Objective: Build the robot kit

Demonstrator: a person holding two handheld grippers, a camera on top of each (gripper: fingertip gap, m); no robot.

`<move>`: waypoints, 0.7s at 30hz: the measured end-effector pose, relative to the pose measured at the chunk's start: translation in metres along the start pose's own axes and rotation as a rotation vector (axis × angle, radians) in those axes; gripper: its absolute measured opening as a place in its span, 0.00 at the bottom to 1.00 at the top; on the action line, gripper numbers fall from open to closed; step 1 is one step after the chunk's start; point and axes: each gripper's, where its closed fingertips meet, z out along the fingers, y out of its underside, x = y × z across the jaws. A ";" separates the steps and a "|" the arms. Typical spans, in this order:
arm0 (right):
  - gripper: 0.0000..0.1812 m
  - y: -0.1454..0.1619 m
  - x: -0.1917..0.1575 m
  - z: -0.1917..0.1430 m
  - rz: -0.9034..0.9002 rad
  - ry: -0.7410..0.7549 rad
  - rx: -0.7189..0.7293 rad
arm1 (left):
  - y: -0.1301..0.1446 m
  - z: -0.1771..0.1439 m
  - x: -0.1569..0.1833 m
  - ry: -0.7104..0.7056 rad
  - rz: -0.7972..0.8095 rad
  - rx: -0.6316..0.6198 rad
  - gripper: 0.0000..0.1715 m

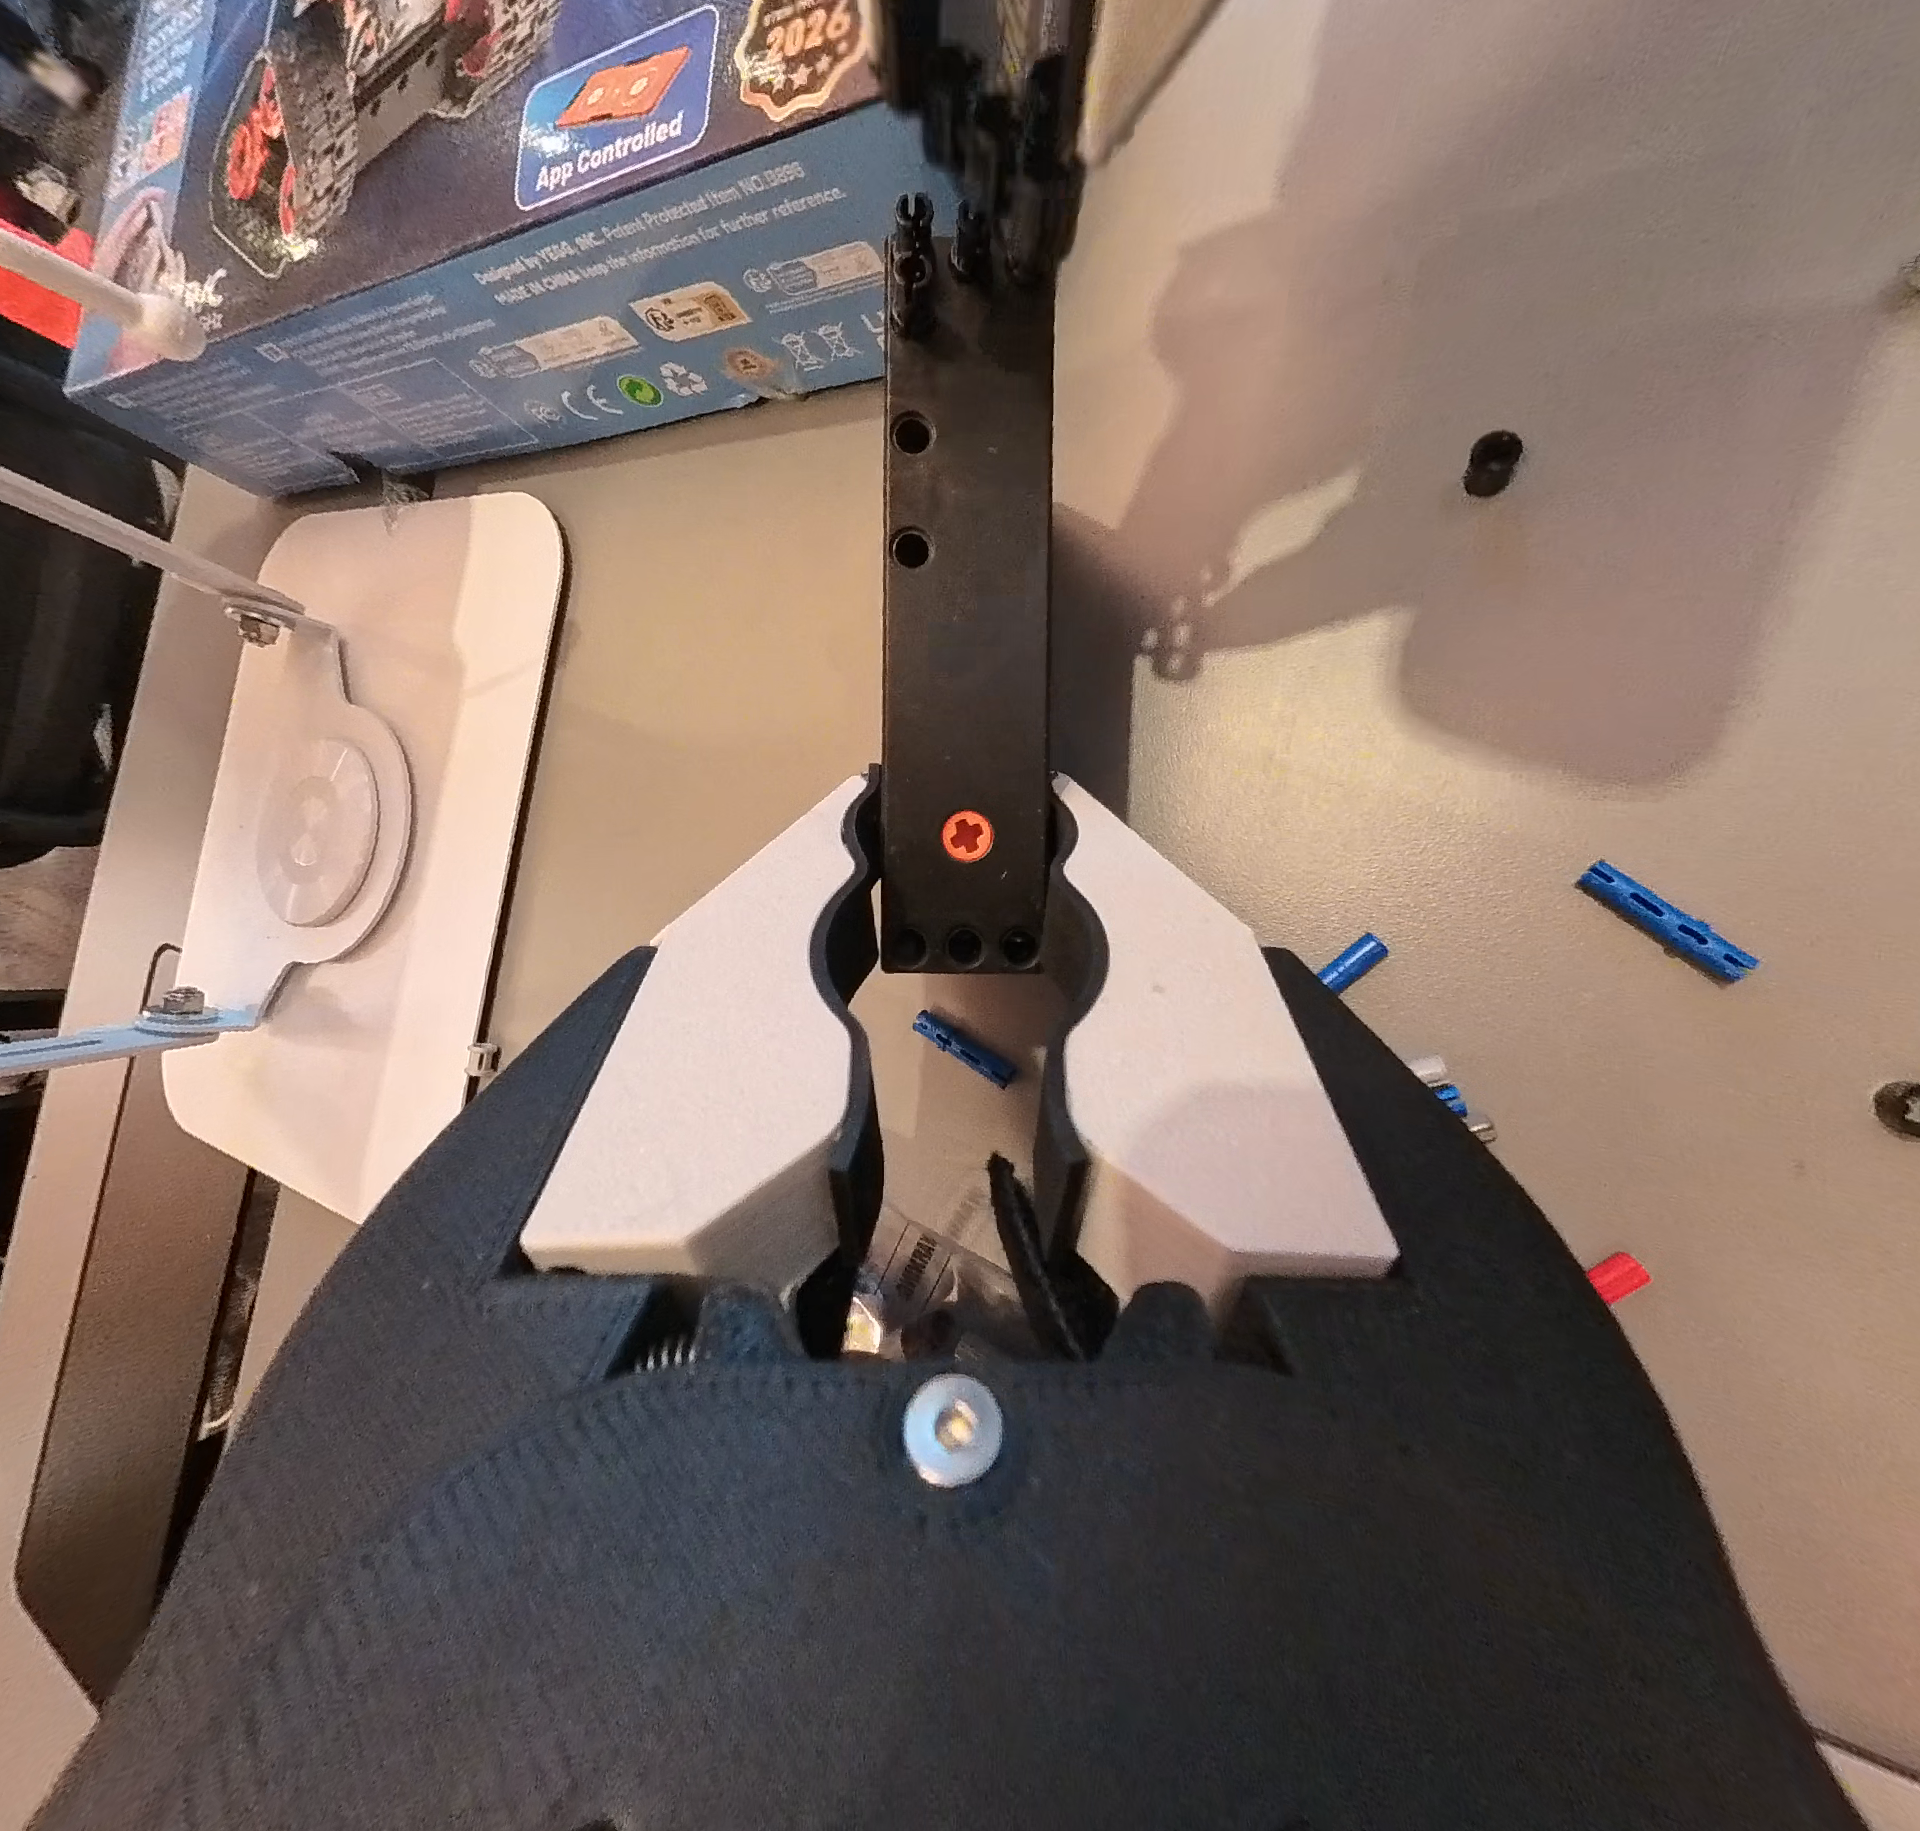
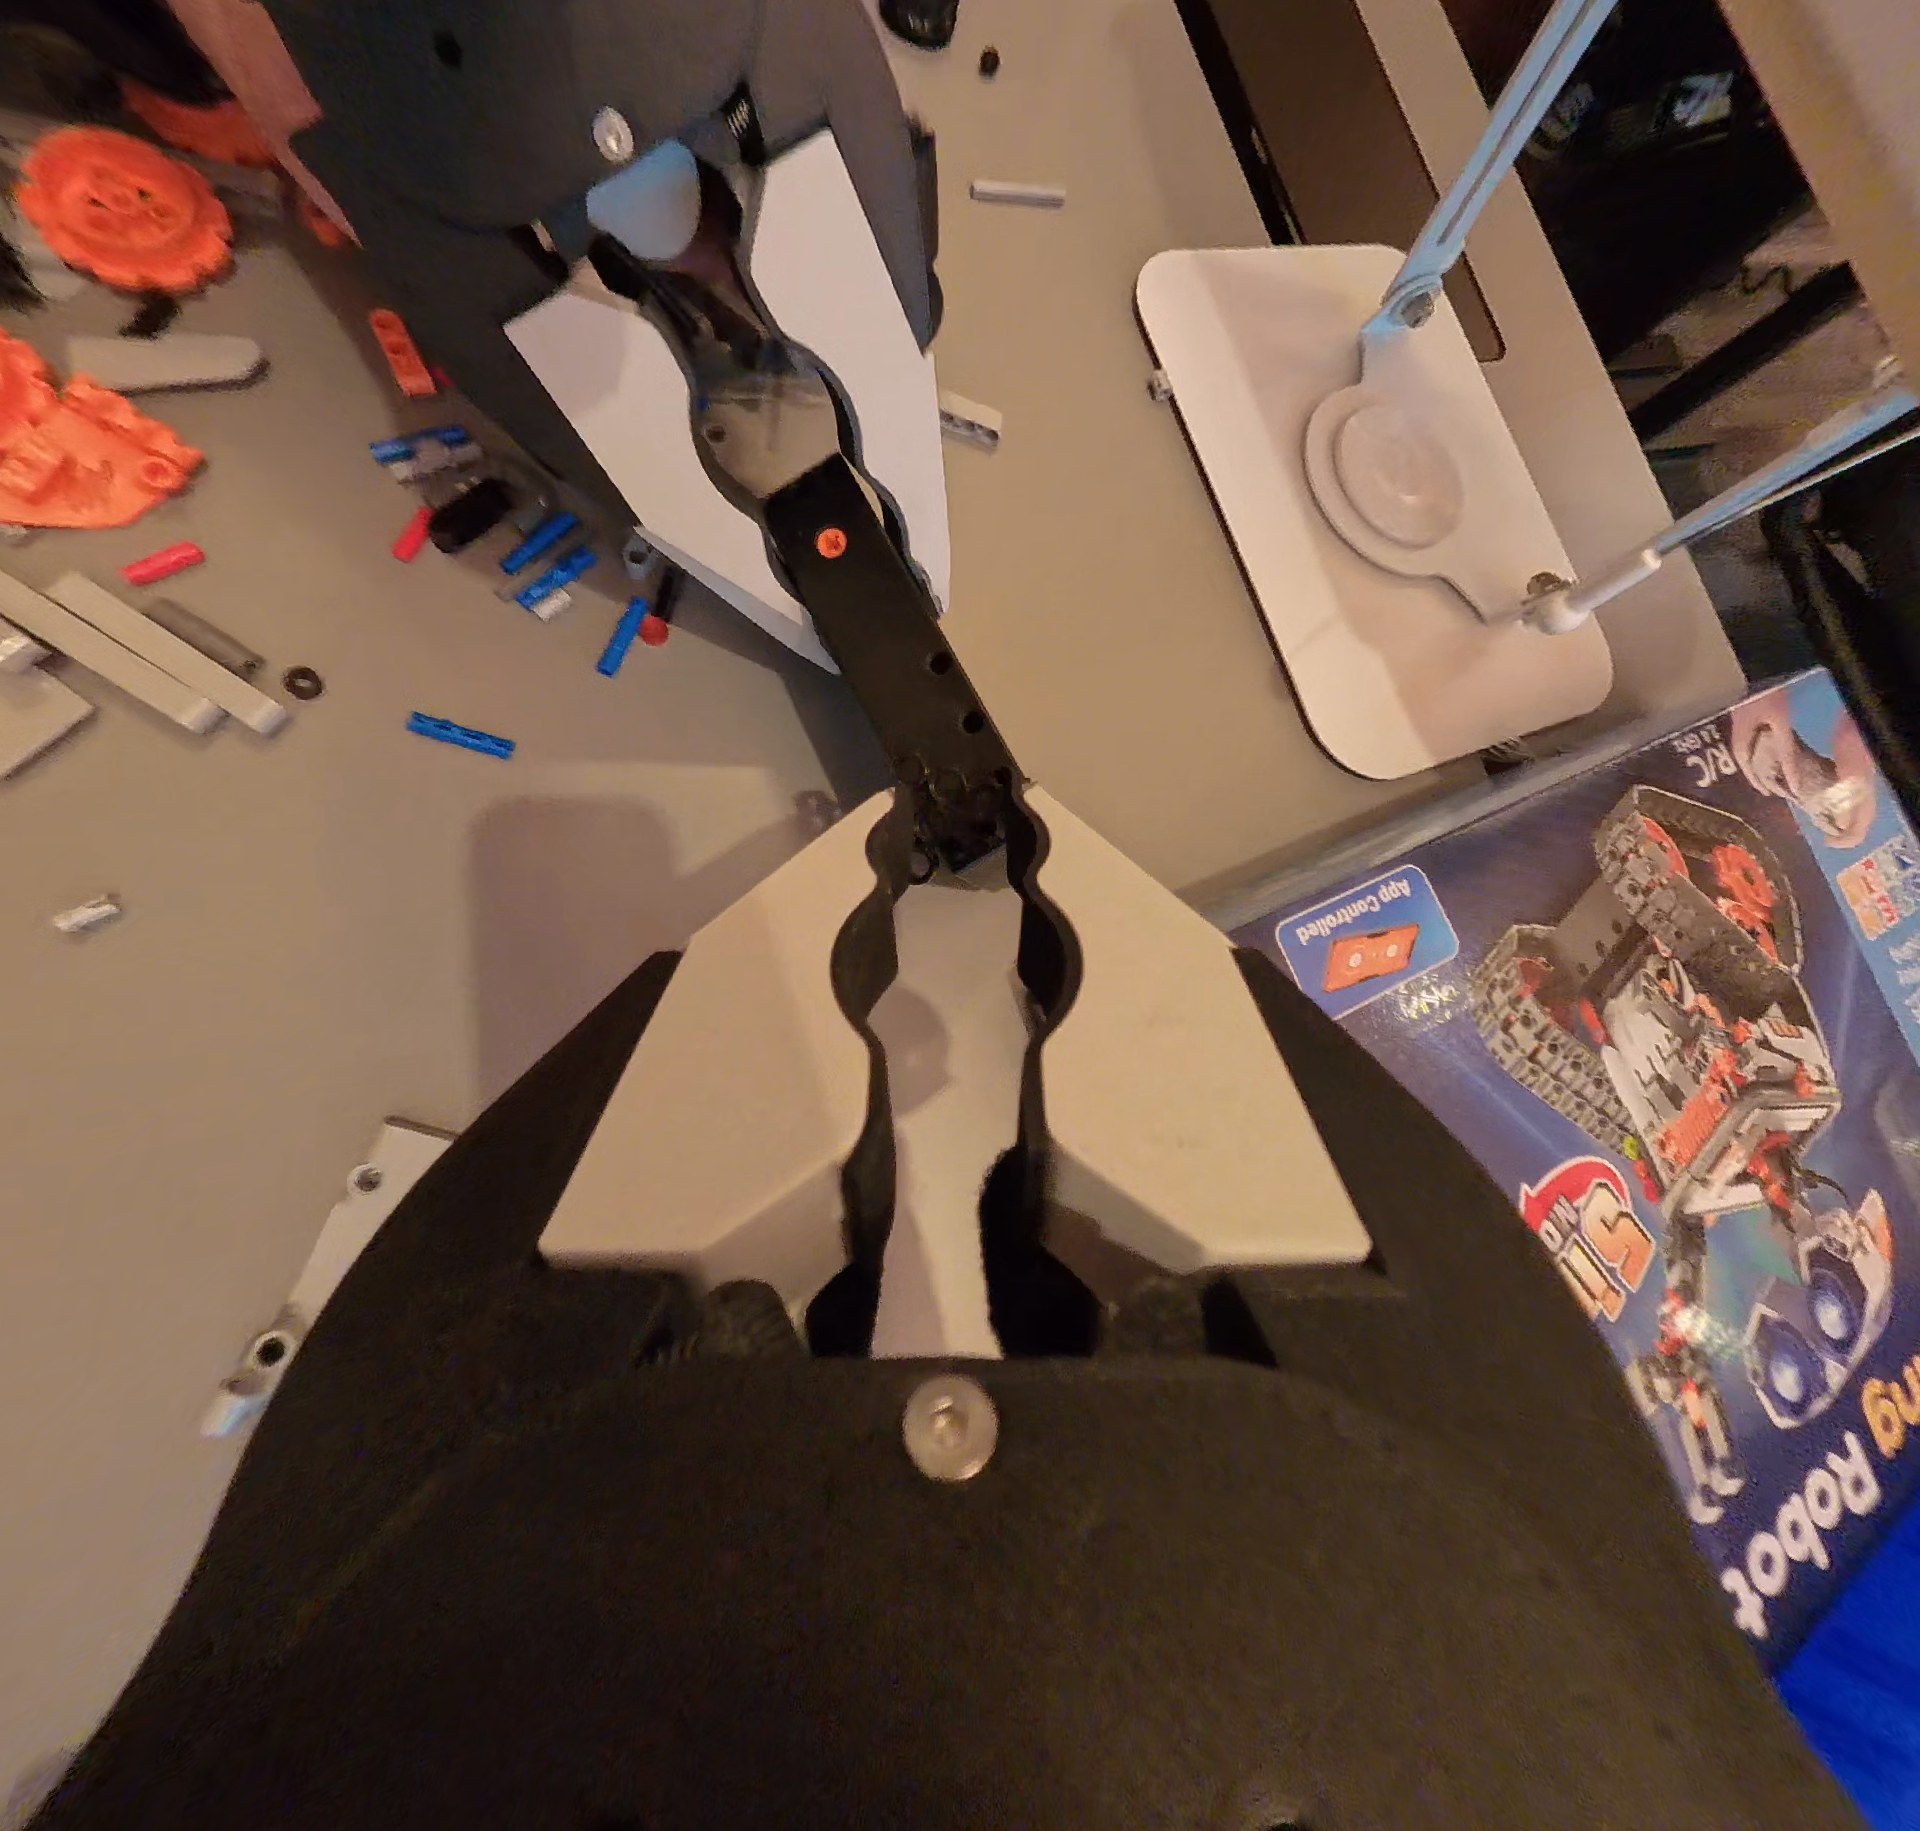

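My left gripper (image 1: 966, 794) is shut on the near end of a long black block (image 1: 966, 586) with side holes and an orange cross socket, held above the table. Short black pins (image 1: 914, 254) stick out of its far end. My right gripper (image 2: 961, 815) faces the left one and is closed around a small black pin piece (image 2: 951, 815) at that far end. Whether the piece is joined to the block is unclear. In the right wrist view the block (image 2: 935, 701) runs up to the left gripper (image 2: 885, 630). The right gripper shows at the top of the left wrist view (image 1: 977, 67).
A blue toy box (image 1: 416, 223) (image 2: 1558, 1106) lies beside a white stand base (image 1: 364, 794) (image 2: 1351, 534) with metal arms. Blue pins (image 1: 1662, 919) (image 2: 457, 732), a red pin (image 1: 1616, 1272), orange gears (image 2: 125, 207) and grey beams (image 2: 156, 659) are scattered on the grey table (image 2: 312, 950).
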 end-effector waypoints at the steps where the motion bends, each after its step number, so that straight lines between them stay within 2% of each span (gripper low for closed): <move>1: 0.09 0.003 0.001 0.003 -0.014 0.018 -0.021 | 0.000 0.000 0.000 -0.001 0.001 0.000 0.15; 15: 0.09 0.003 0.004 0.010 -0.133 0.138 -0.068 | -0.001 0.000 0.001 -0.008 0.014 0.005 0.15; 21: 0.09 0.004 0.003 0.010 -0.124 0.119 -0.059 | -0.001 0.000 0.001 -0.010 0.018 0.004 0.15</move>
